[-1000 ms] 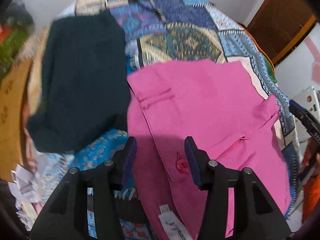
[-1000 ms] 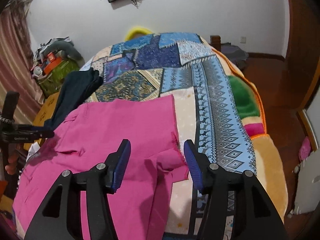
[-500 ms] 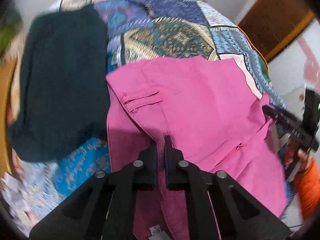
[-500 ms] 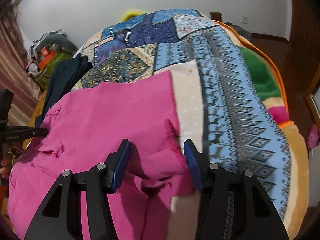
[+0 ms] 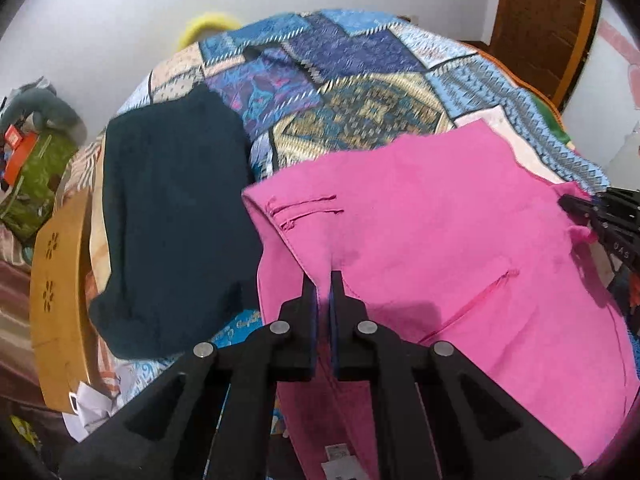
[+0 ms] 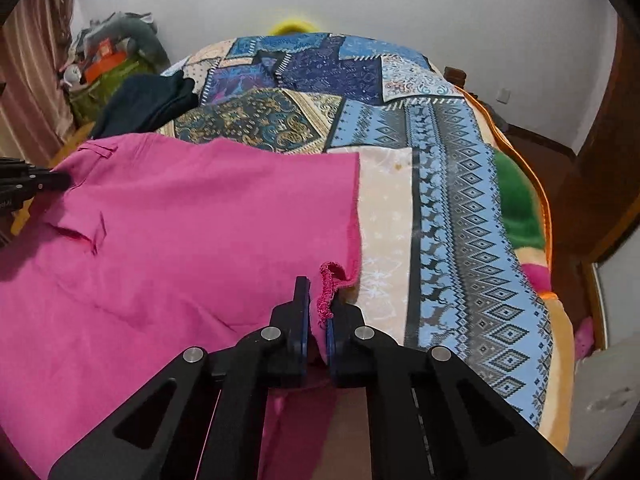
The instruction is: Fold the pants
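Both grippers, left [image 5: 324, 280] and right [image 6: 318, 296], pinch the pink pants [image 5: 420, 220], seemingly at waistband and hem, over the quilt [image 6: 440, 200].

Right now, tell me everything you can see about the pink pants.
The pink pants are plain woven-looking cloth, spread mostly flat on the patchwork bedspread, beside a dark garment. Belt loops, a slit pocket and a white label show. The left gripper pinches the waist end; the right gripper pinches a frayed hem.
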`<state>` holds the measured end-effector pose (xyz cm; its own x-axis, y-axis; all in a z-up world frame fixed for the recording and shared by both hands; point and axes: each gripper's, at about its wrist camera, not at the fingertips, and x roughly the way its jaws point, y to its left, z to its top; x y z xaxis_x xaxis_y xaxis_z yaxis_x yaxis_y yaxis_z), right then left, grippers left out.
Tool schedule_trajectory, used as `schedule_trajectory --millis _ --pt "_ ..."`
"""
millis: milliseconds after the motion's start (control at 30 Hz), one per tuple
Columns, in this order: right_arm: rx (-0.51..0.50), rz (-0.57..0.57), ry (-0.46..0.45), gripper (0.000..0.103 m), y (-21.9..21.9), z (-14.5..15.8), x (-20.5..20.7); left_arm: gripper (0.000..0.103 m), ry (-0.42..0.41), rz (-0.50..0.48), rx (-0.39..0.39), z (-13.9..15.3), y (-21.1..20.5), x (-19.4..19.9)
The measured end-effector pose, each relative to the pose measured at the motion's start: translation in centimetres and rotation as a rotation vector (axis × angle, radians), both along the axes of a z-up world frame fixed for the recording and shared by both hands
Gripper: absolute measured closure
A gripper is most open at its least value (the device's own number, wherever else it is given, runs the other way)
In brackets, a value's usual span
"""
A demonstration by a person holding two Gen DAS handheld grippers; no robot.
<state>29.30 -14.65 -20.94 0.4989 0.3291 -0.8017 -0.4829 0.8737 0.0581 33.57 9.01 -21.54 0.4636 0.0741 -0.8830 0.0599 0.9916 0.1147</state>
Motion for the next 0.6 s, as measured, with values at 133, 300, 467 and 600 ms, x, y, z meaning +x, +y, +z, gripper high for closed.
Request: schedule_trajectory --millis 133,300,467,600 --pt "-0.026 -0.027 0.022 0.098 -0.1 -1.1 0.4 0.095 0.034 0.033 -0.010 -2.0 0.5 0.0" --pt "-0.029 -0.026 0.048 0.097 0.0 -0.9 0.5 0.087 0.035 0.045 -0.061 -1.4 1.7 -0.1" --pt "0.001 -0.055 0.048 0.086 -0.6 0.5 0.3 0.061 -0.020 0.092 -0.056 0.2 3.0 -0.5" --pt "0.058 -0.075 -0.007 0.066 -1.3 3.1 0.0 0.051 -0.083 0.110 -0.004 2.0 3.8 -0.6"
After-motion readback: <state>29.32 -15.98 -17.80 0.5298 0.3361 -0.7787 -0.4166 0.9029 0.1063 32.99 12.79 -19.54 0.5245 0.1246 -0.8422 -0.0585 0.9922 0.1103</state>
